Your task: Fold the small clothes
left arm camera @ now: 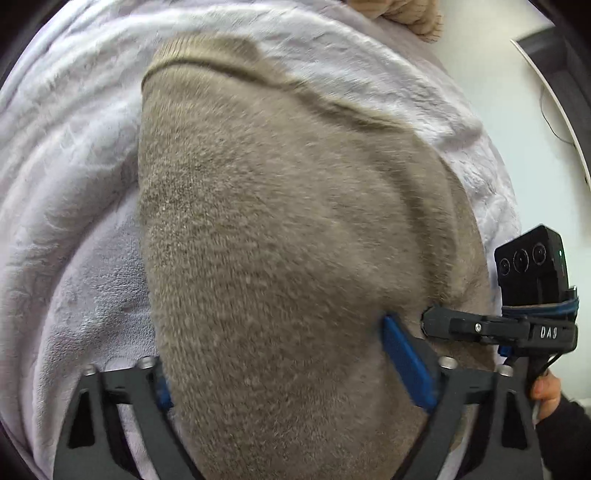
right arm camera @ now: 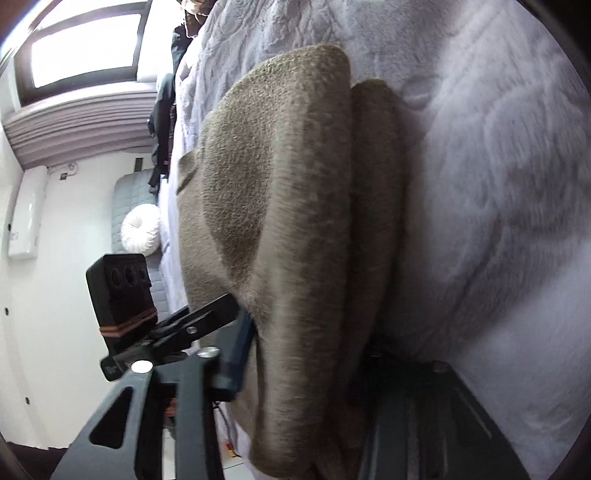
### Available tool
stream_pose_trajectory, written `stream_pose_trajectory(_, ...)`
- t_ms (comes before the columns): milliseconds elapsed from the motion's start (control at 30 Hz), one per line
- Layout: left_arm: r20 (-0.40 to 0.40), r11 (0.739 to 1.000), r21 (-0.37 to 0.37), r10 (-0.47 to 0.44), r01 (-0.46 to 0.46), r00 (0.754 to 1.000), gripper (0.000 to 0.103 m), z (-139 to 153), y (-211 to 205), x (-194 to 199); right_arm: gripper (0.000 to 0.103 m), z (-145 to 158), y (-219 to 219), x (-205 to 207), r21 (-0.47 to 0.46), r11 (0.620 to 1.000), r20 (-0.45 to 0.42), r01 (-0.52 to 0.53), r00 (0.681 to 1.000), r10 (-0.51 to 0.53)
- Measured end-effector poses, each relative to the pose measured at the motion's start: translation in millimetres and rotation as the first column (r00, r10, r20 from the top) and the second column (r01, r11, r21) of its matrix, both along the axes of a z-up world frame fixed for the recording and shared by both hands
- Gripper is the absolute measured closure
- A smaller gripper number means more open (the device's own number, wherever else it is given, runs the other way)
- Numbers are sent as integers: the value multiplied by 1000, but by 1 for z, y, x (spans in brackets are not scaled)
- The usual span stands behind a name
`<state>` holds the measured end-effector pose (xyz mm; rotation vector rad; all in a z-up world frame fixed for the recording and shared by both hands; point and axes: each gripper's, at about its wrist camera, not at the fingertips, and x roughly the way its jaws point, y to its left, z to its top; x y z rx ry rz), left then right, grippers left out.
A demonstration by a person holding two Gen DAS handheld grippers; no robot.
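A taupe fuzzy garment [left arm camera: 280, 206] lies folded on a pale lavender blanket [left arm camera: 74, 206]. My left gripper [left arm camera: 273, 347] points down over its near end, and the thick fabric fills the gap between the blue pads [left arm camera: 406, 362], which dent it. At the garment's right edge my right gripper's black finger [left arm camera: 443, 326] touches the fabric. In the right wrist view the garment [right arm camera: 280, 206] runs away from me in two long folds. My right gripper [right arm camera: 310, 343] is shut on the near fold, its blue pad [right arm camera: 236, 354] against the fabric and its other finger mostly hidden underneath.
A beige knit item [left arm camera: 399, 14] lies at the blanket's far edge. The bed's edge drops to a white wall and floor. A round white cushion [right arm camera: 142, 232], hanging dark clothes [right arm camera: 162, 122] and a window [right arm camera: 85, 44] lie beyond. A person's hand [left arm camera: 546, 391] holds the right gripper.
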<state>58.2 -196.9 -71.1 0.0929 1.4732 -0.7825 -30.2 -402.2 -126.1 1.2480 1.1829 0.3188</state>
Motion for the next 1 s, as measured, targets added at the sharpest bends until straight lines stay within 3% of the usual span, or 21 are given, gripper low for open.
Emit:
stream_pose_trajectory(67, 32, 1000, -7, -19, 19, 999, 37, 9, 0, -5, 70, 7, 1, -3, 26, 1000, 17, 11, 1000, -12)
stream_pose_trajectory(167, 56, 999, -19, -31, 32, 998, 49, 22, 5, -9, 70, 19, 6, -3, 51, 998, 42, 26, 999, -29)
stream_pose_trajectory(667, 78, 995, -65, -76, 82, 994, 50, 90, 78, -34, 70, 76, 60, -40, 192, 978, 93, 77, 991, -96)
stream_pose_trajectory(1000, 51, 996, -34, -81, 83, 995, 50, 98, 136, -74, 70, 95, 138, -67, 210, 976, 73, 51, 995, -68)
